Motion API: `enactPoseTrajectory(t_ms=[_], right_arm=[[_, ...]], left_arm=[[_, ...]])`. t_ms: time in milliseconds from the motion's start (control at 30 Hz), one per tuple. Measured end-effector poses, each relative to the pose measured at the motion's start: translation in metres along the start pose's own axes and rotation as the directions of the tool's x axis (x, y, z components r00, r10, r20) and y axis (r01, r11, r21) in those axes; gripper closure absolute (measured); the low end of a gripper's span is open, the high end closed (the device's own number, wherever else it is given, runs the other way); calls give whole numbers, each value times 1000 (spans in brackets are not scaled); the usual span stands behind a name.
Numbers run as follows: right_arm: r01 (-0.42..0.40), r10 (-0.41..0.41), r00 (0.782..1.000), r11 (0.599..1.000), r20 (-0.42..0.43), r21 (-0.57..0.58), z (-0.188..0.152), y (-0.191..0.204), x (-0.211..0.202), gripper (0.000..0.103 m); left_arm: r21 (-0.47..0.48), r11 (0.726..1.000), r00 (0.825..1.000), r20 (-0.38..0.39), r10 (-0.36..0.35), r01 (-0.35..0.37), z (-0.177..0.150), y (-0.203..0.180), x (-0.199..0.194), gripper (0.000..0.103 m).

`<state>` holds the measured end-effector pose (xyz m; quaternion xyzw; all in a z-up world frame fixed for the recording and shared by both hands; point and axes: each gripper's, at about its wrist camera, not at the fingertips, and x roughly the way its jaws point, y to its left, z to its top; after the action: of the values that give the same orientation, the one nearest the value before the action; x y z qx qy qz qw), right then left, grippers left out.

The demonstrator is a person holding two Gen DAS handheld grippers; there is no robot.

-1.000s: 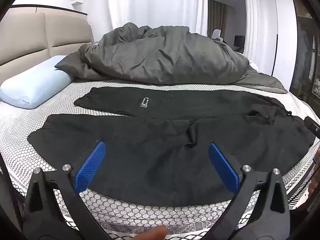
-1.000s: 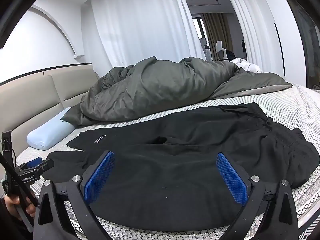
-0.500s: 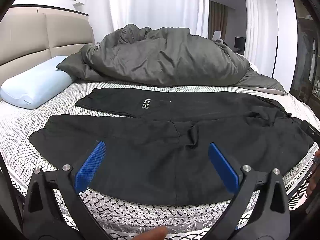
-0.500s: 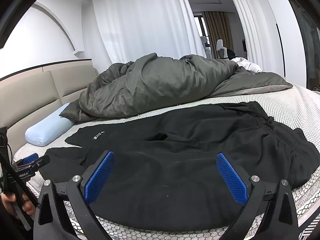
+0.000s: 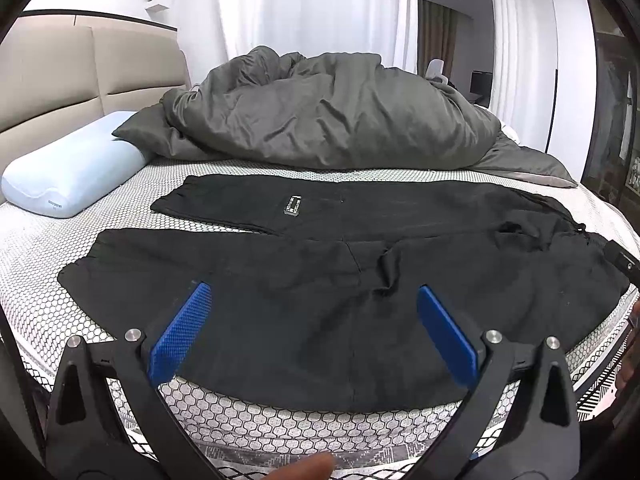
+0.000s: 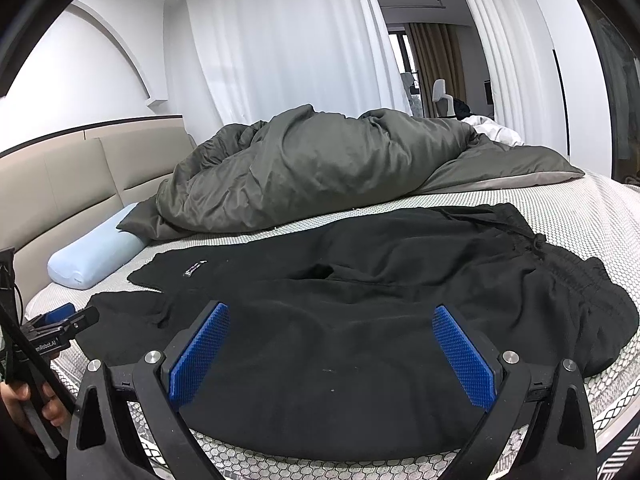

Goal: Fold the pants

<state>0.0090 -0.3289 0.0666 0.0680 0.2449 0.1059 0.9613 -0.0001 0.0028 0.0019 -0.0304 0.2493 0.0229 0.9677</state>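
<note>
Left gripper (image 5: 310, 330): jaws spread wide, blue pads (image 5: 180, 334) well apart, holding nothing and touching nothing; it hangs above the near edge of the bed (image 5: 40, 304), over the nearer leg of the pants (image 5: 320, 300). A fingertip (image 5: 308, 470) shows at the bottom edge of the left wrist view. Right gripper (image 6: 332, 354): jaws likewise wide open, empty, no contact with cloth, poised above the near edge over the seat and waist portion of the pants (image 6: 360, 320). In the right wrist view the left gripper (image 6: 60, 322) appears at the far left, gripped by a hand (image 6: 24, 404). The pants are black and lie spread flat along the near side of the bed, waistband (image 6: 560, 272) toward the right edge, both legs running toward the left edge, side by side and parted at the cuffs. A small label (image 5: 292, 205) sits on the farther leg. The bed cover is white with a honeycomb pattern. Beyond the pants, a light blue pillow (image 5: 68, 172) lies at the left edge against the beige headboard (image 5: 60, 76). A grey duvet (image 5: 328, 116) is heaped along the far side. White curtains (image 5: 312, 4) hang behind.
</note>
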Motion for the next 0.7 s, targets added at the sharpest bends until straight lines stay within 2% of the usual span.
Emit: enactPoseTrajectory(t_ms=[700], right_arm=[[-3, 3, 1000, 1000, -3, -2, -1, -1, -1, 0]], left_arm=[[-1, 1000, 1000, 0, 1, -1, 0, 1, 1, 1]])
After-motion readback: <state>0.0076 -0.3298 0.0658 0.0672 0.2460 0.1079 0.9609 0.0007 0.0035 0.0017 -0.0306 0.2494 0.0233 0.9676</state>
